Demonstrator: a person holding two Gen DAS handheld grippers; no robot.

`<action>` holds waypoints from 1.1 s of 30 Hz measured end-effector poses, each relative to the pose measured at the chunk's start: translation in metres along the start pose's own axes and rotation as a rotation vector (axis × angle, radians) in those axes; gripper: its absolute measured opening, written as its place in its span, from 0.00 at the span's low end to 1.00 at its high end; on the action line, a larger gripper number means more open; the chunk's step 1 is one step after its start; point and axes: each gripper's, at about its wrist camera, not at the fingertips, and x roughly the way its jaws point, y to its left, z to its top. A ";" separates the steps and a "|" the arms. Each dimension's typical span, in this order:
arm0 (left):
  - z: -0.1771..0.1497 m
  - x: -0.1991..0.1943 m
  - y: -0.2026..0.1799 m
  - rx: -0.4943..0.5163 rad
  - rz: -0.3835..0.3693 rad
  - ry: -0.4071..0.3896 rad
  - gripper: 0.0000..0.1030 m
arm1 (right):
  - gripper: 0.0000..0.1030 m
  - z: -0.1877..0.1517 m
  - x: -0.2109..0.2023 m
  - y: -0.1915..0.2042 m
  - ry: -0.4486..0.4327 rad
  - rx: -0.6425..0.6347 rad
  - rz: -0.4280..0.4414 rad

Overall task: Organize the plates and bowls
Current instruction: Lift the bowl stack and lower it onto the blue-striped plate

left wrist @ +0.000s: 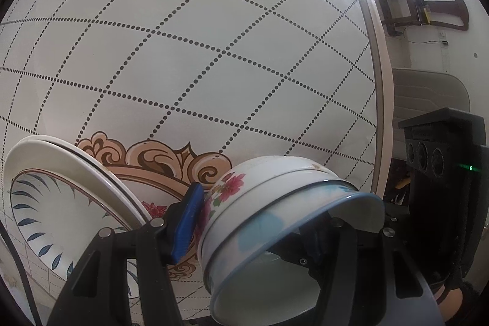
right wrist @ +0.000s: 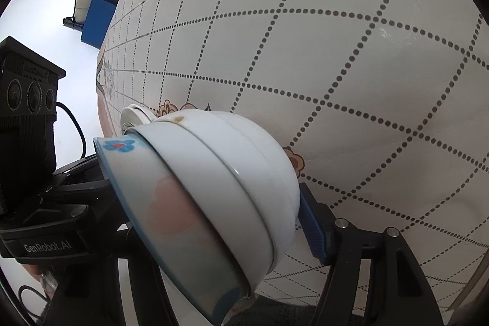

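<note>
A stack of nested bowls (left wrist: pixel 275 191) lies tilted on its side, its mouth towards the cameras. The outer bowl is white with pink flowers and the inner one has a blue rim. My left gripper (left wrist: pixel 253 231) is shut on the stack's wall, with the blue pad (left wrist: pixel 186 222) on the flowered outside and the other finger inside. My right gripper (right wrist: pixel 214 219) grips the same bowls (right wrist: pixel 220 173) from the opposite side; one blue pad (right wrist: pixel 311 228) presses the white outside and the other finger is hidden. A stack of white plates (left wrist: pixel 61 188) with blue leaves lies beside the bowls on the table.
The table wears a white cloth with a dotted grid (left wrist: pixel 214 51) and an ornate floral medallion under the dishes. Its edge (left wrist: pixel 379 81) runs close by, with a pale chair (left wrist: pixel 428 100) beyond. The plates (right wrist: pixel 134 115) show behind the bowls; a blue box (right wrist: pixel 97 20) stands on the floor.
</note>
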 end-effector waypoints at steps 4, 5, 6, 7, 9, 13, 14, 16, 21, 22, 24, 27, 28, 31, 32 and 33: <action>-0.004 -0.020 0.004 -0.006 0.002 -0.021 0.54 | 0.67 -0.004 -0.015 0.008 0.006 -0.021 0.004; -0.005 -0.026 0.004 -0.006 0.003 -0.026 0.54 | 0.67 -0.005 -0.018 0.013 0.003 -0.026 0.003; -0.006 -0.031 0.006 -0.005 0.003 -0.030 0.54 | 0.67 -0.007 -0.021 0.017 0.002 -0.030 0.002; -0.008 -0.036 0.008 -0.004 0.003 -0.034 0.54 | 0.67 -0.008 -0.024 0.022 0.000 -0.035 0.000; -0.011 -0.046 0.011 0.001 0.001 -0.040 0.54 | 0.67 -0.013 -0.030 0.031 -0.006 -0.042 0.001; -0.020 -0.063 0.024 0.010 0.005 -0.048 0.54 | 0.67 -0.021 -0.033 0.059 -0.018 -0.054 0.004; -0.023 -0.068 0.028 0.013 0.007 -0.051 0.54 | 0.67 -0.023 -0.031 0.066 -0.023 -0.059 0.004; -0.028 -0.075 0.040 0.019 0.019 -0.052 0.54 | 0.67 -0.028 -0.028 0.080 -0.031 -0.067 0.004; -0.041 -0.088 0.078 0.003 0.042 -0.054 0.54 | 0.67 -0.038 -0.003 0.110 -0.017 -0.080 0.010; -0.043 -0.090 0.086 -0.004 0.045 -0.054 0.54 | 0.67 -0.040 0.003 0.115 -0.014 -0.082 0.011; -0.046 -0.091 0.102 -0.014 0.047 -0.051 0.54 | 0.67 -0.042 0.017 0.125 -0.002 -0.081 0.021; -0.048 -0.091 0.127 -0.035 0.047 -0.043 0.54 | 0.67 -0.044 0.040 0.138 0.017 -0.084 0.022; -0.049 -0.089 0.135 -0.046 0.044 -0.041 0.54 | 0.67 -0.044 0.047 0.140 0.024 -0.085 0.020; -0.049 -0.084 0.155 -0.073 0.035 -0.034 0.54 | 0.67 -0.040 0.069 0.149 0.040 -0.081 0.007; -0.049 -0.081 0.159 -0.076 0.033 -0.031 0.54 | 0.67 -0.039 0.074 0.150 0.045 -0.080 0.003; -0.048 -0.078 0.164 -0.081 0.029 -0.029 0.54 | 0.67 -0.038 0.079 0.151 0.052 -0.082 -0.004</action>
